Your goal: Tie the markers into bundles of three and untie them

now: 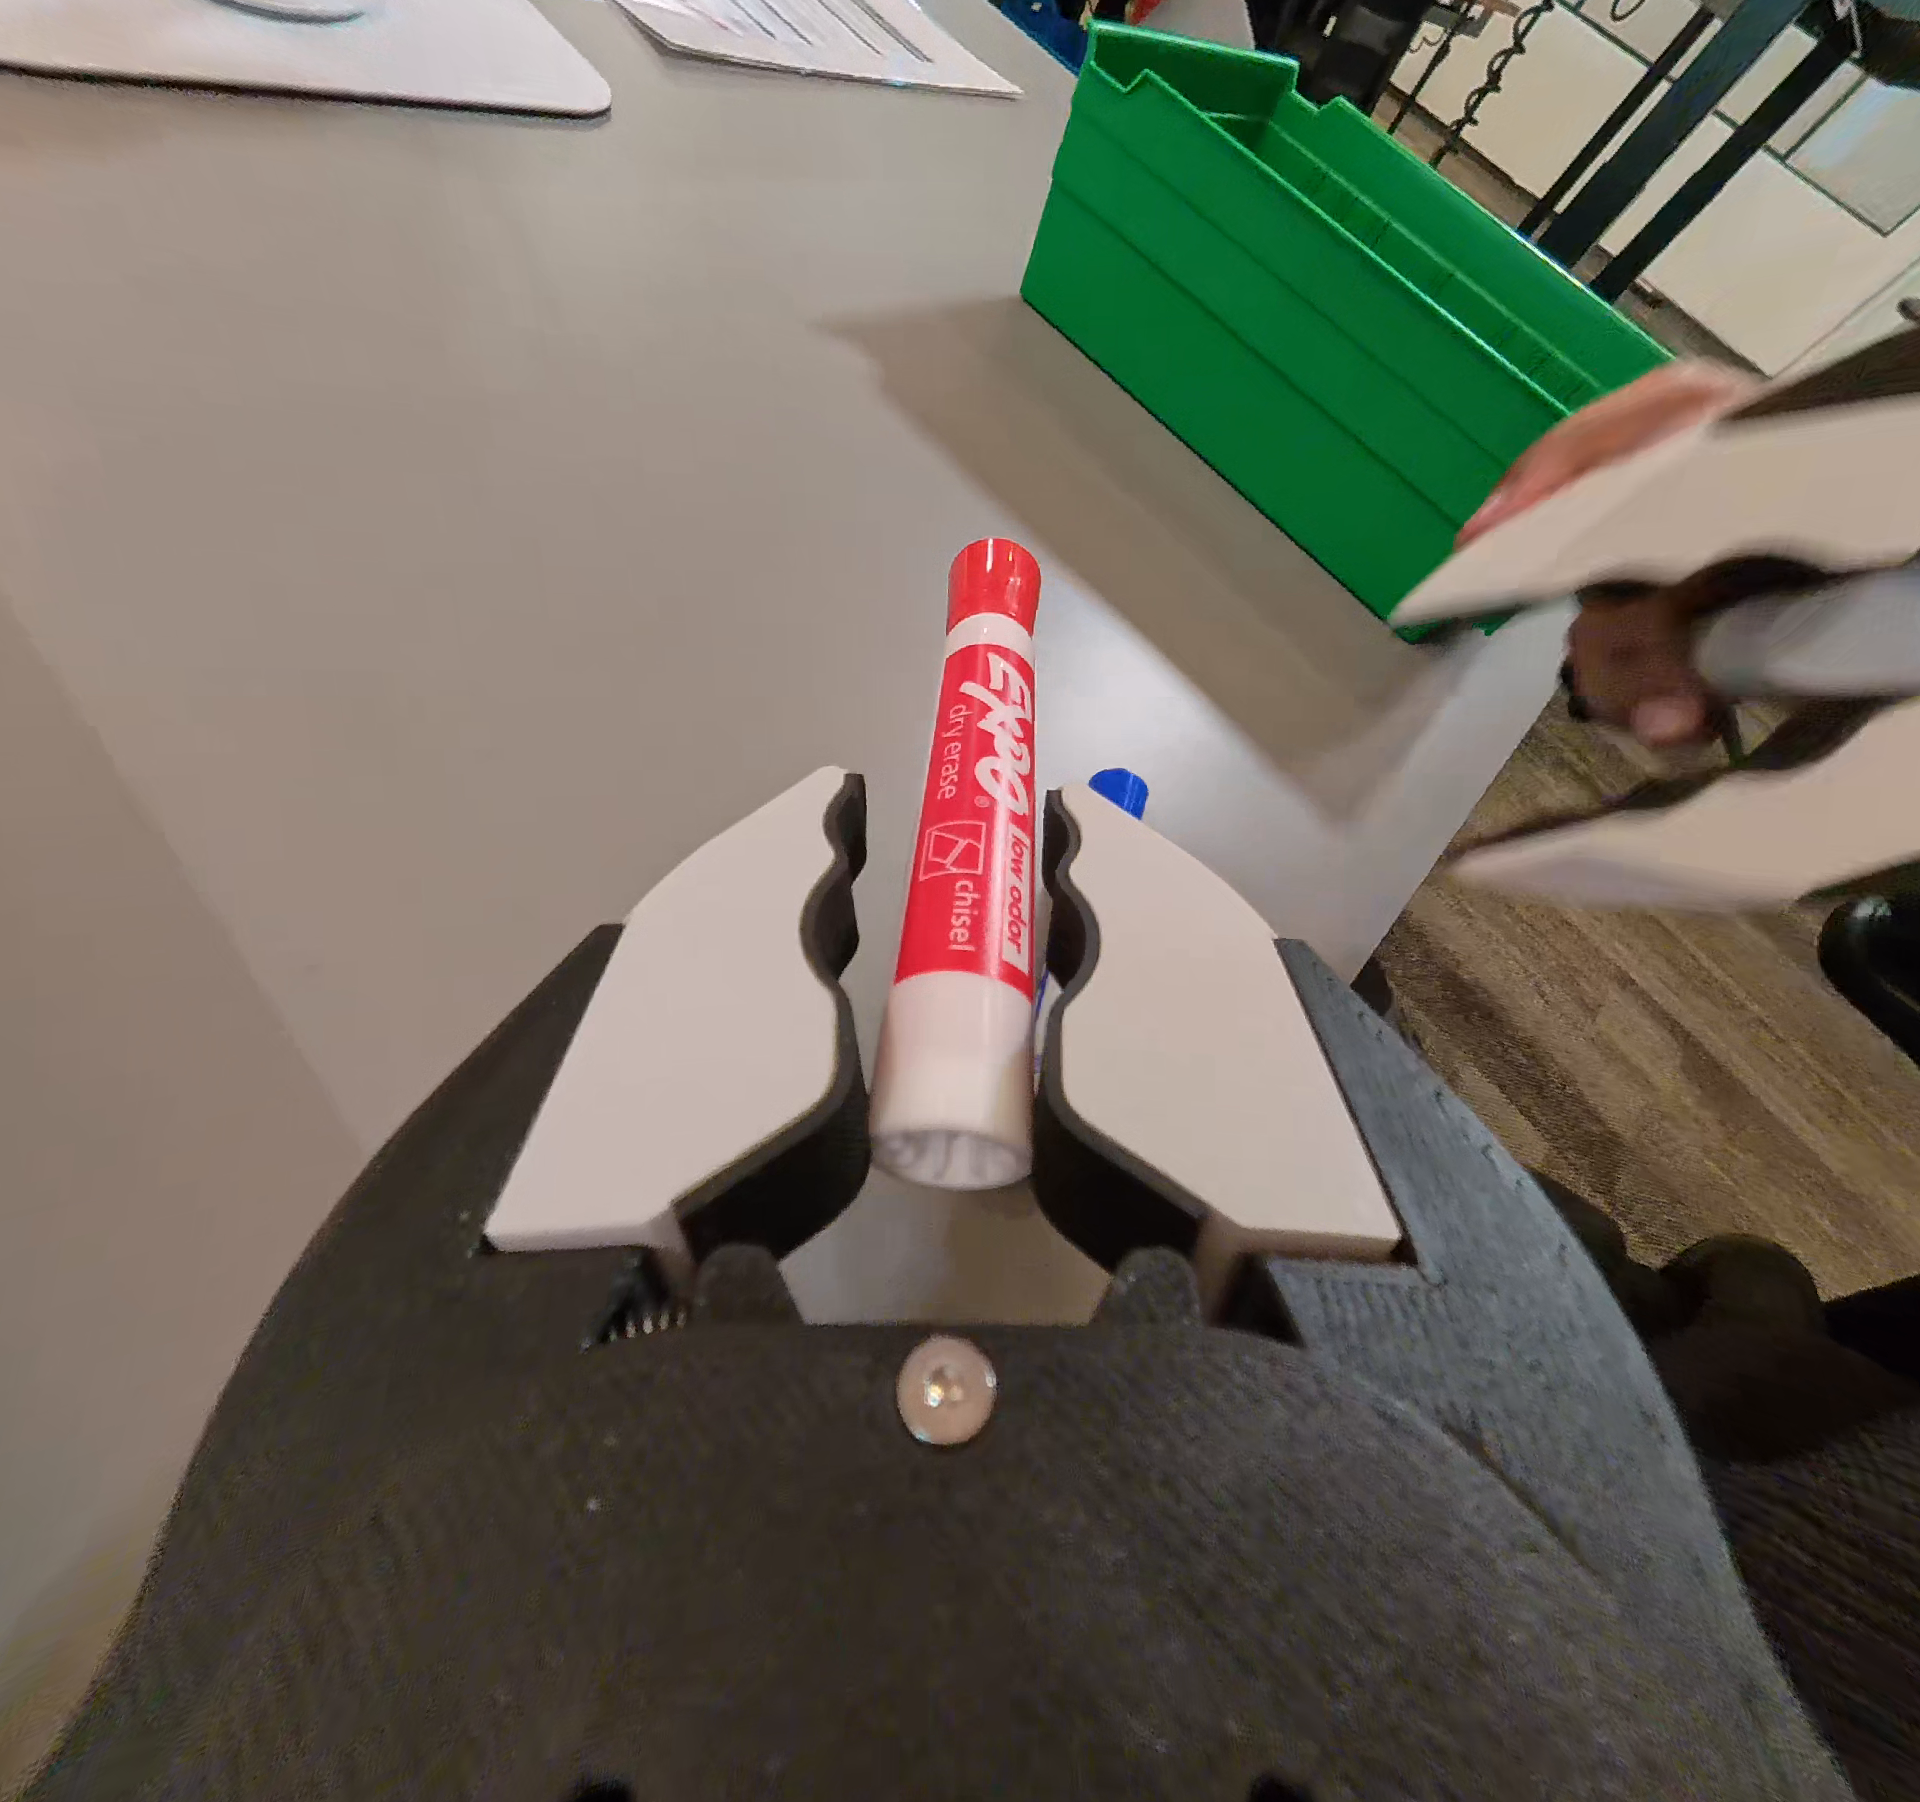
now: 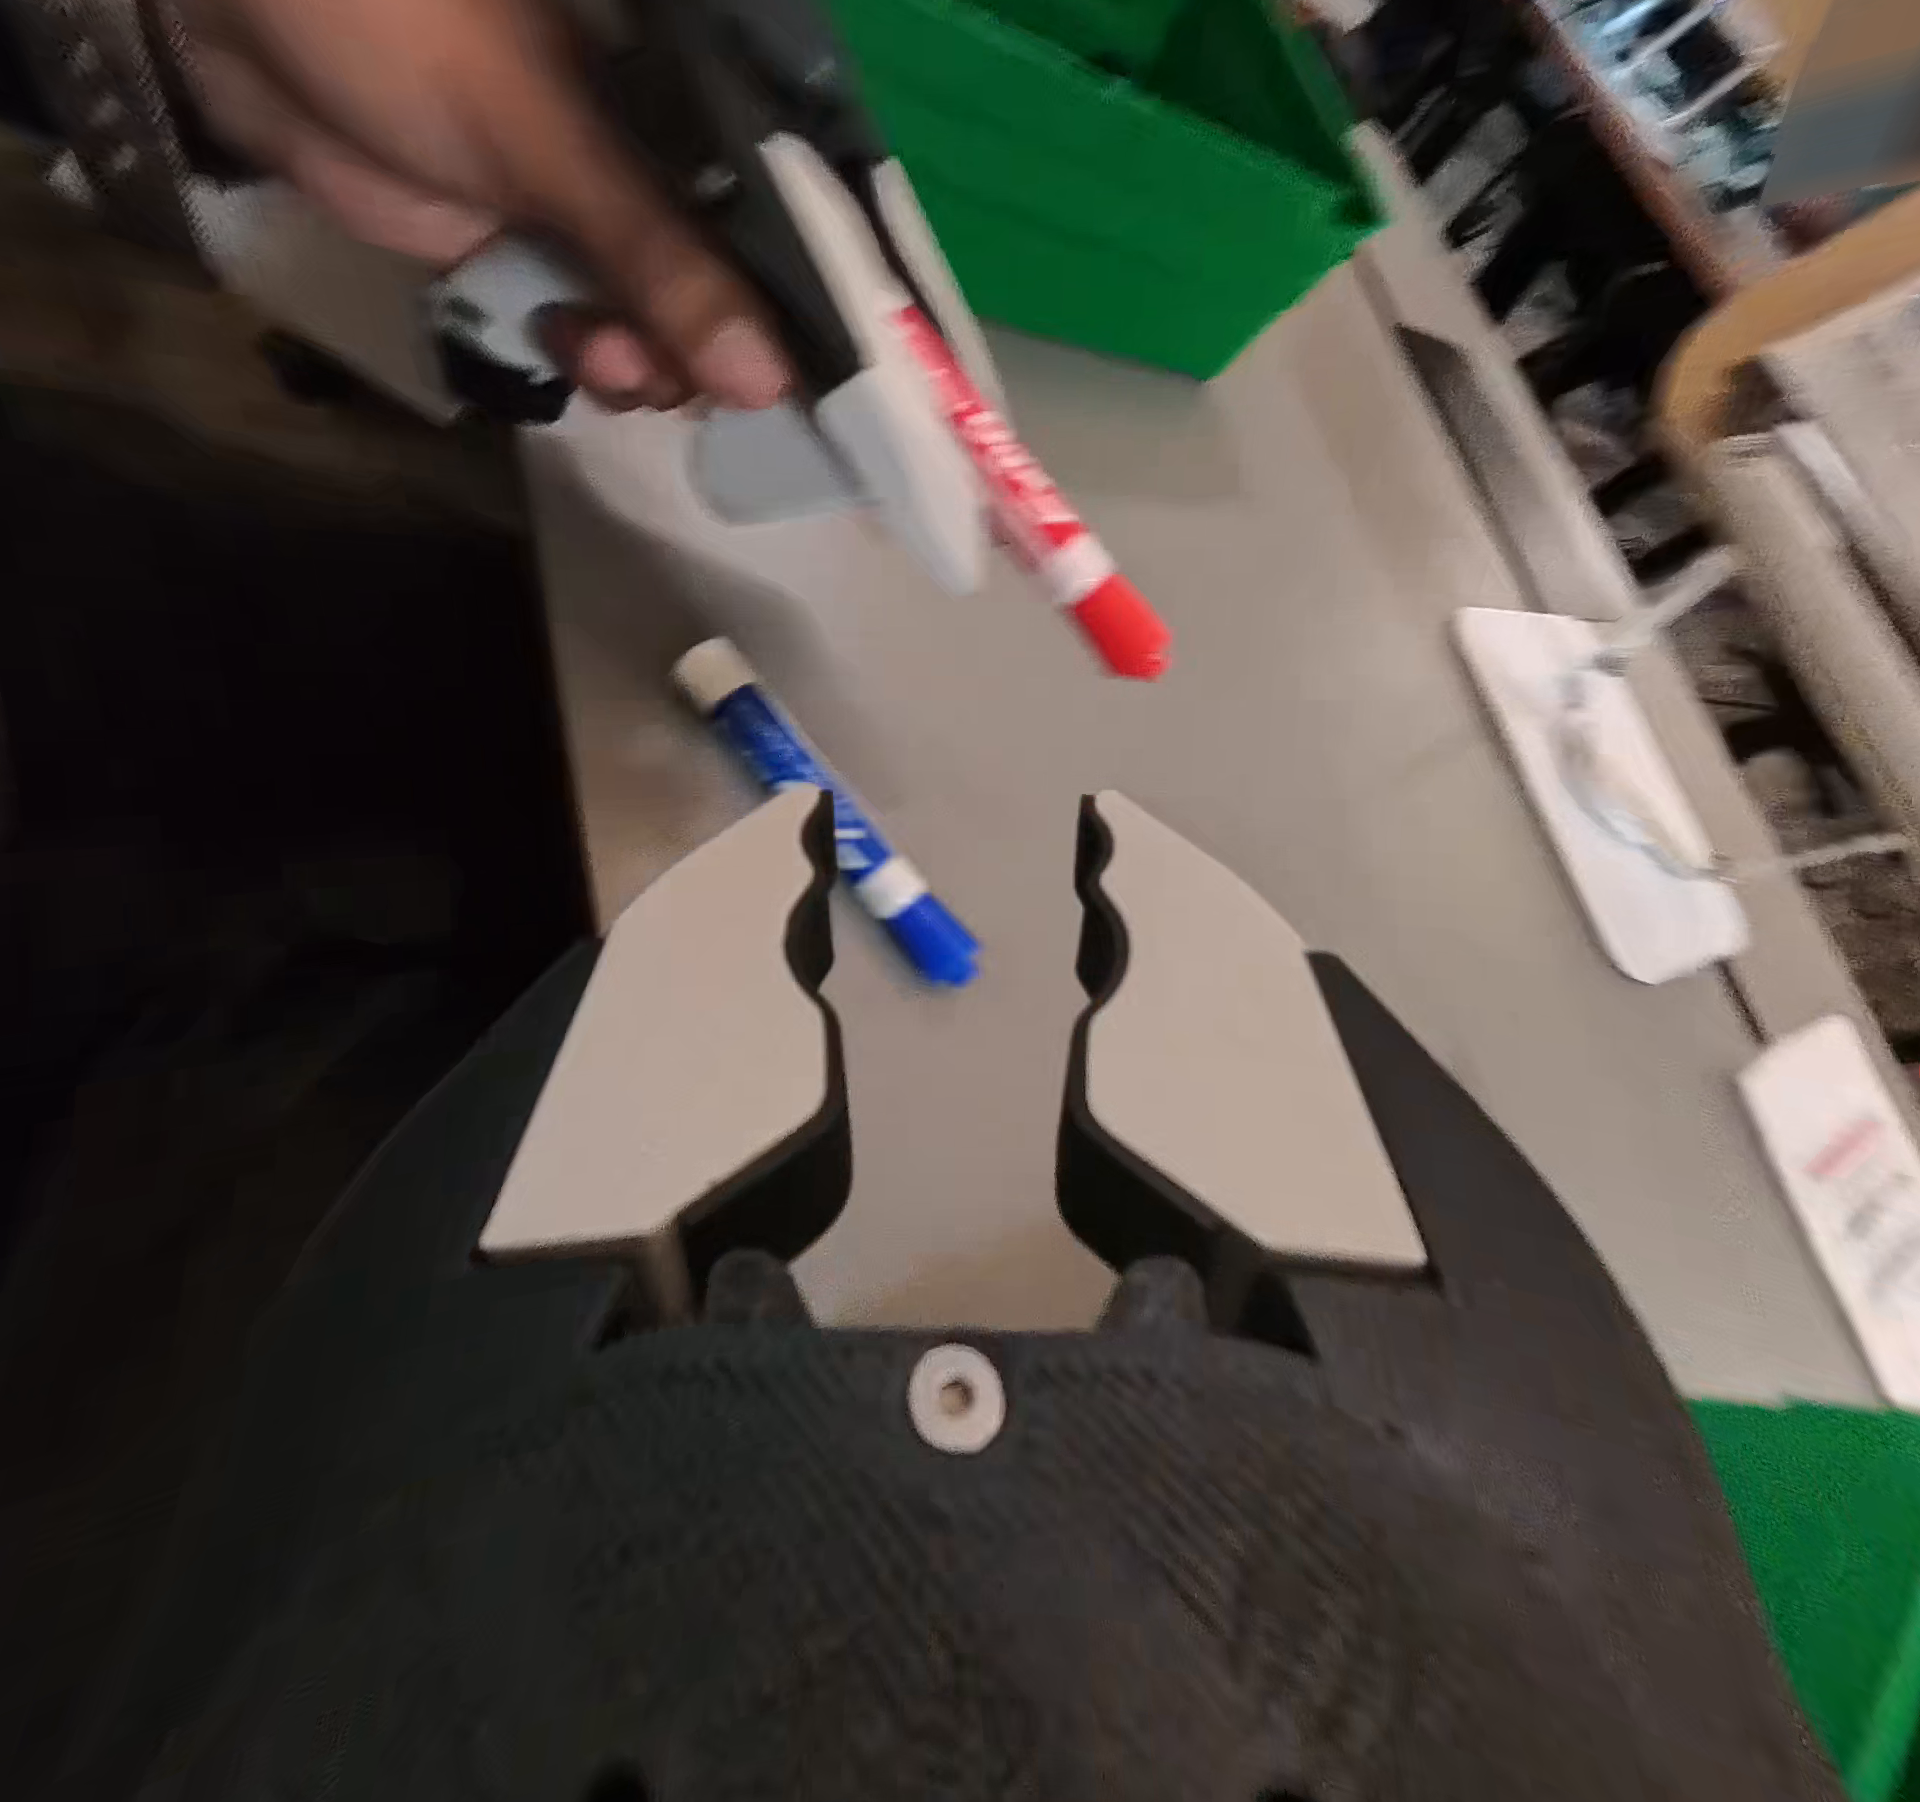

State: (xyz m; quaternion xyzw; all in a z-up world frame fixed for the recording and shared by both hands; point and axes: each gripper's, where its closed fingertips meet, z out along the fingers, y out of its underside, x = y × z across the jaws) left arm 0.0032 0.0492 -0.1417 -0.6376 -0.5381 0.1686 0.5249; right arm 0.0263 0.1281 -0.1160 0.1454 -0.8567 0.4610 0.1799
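Table (image 1: 416, 505): grey, flat, bearing every loose item; its near corner lies by both grippers.

Green bin (image 1: 1278, 329): open-topped, on the table's far right edge, well apart from the markers, mouth upward so things can drop in.

White mats (image 1: 364, 38): two flat sheets at the table's far side, one under a clear plastic piece.

Left gripper (image 1: 951, 817): its fingers pinch the red marker (image 1: 977, 817) along its barrel, the marker lying lengthwise in the gap, red cap pointing forward, white end toward the camera. The right wrist view shows it lifted clear of the table (image 2: 1299, 713), hence held, not resting. A hand (image 2: 436, 142) grips the handle.

Right gripper (image 2: 951, 807): fingers spread, nothing between them, hovering above the table with the blue marker just beside its left finger.

Blue marker (image 2: 831, 827): lies flat on the table near the edge, cap toward the right gripper, untouched.
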